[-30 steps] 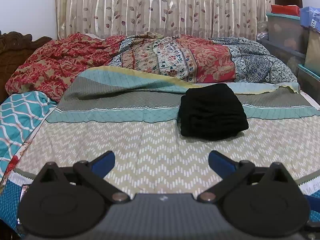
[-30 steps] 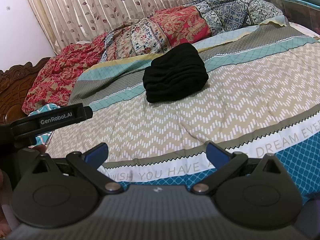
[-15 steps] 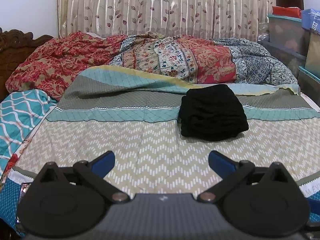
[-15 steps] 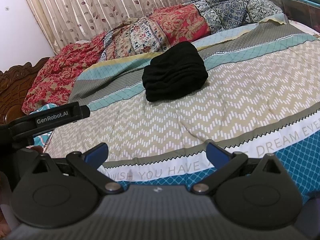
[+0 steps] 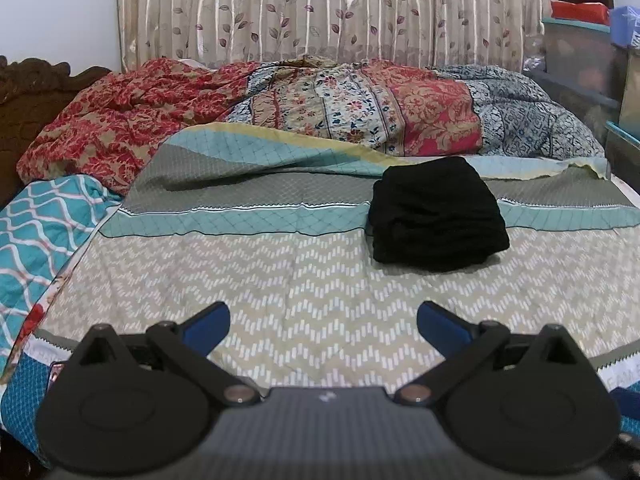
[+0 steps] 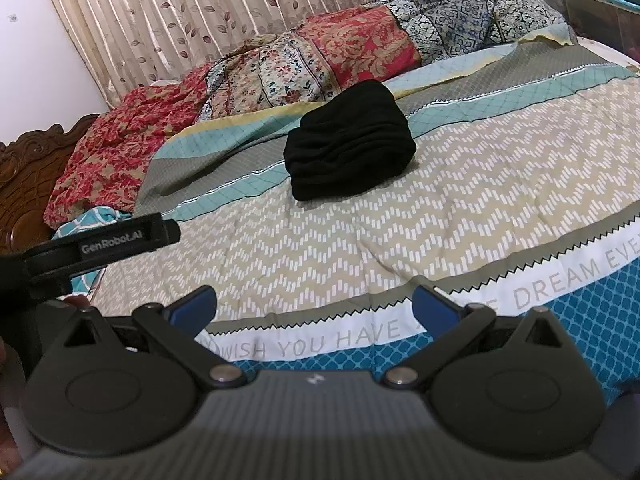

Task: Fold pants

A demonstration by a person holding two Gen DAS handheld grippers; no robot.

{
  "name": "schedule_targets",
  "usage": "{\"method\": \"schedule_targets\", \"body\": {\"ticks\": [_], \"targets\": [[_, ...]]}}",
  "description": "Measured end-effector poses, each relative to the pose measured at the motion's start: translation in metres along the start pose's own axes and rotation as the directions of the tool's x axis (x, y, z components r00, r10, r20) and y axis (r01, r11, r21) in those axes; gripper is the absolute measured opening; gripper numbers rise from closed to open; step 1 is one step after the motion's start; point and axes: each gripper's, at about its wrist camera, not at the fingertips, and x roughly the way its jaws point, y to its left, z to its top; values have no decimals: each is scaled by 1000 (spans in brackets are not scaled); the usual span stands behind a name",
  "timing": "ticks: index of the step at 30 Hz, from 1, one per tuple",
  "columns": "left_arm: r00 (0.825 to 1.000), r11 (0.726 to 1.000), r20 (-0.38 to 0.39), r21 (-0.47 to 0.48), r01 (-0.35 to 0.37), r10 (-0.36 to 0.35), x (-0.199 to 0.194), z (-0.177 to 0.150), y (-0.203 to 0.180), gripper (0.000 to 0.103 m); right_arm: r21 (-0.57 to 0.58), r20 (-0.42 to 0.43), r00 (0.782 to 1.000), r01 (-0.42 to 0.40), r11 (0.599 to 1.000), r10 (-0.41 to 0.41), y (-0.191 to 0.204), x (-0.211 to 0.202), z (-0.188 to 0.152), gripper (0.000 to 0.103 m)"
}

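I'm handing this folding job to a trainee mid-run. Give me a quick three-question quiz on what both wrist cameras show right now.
1. True or false: the black pants lie in a folded stack on the bedspread, with neither gripper touching them.
2. Multiple choice: how do the left gripper and right gripper stand? A) both open and empty B) left shut on the pants C) right shut on the bedspread
3. Fill in: behind the pants, along the curtain, lies a bunched patterned ____.

Key: 1 true; 2 A; 3 quilt.
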Motion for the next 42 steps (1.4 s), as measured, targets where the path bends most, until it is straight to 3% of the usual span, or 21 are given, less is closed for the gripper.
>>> {"method": "schedule_targets", "body": {"ticks": [12, 22, 42], "targets": [[999, 1000, -48, -18, -3, 2, 8, -3, 2, 103, -3, -1, 1000, 2, 1000, -2, 0, 0, 0, 103], [990, 1000, -142, -14, -15, 13, 24, -13, 2, 103, -15, 4, 1000, 5, 1000, -5, 4, -2, -1, 103], [985, 999, -171, 8, -32, 32, 31, -18, 3, 103, 0, -8, 1000, 1, 1000, -1, 0, 0, -1, 103]]}}
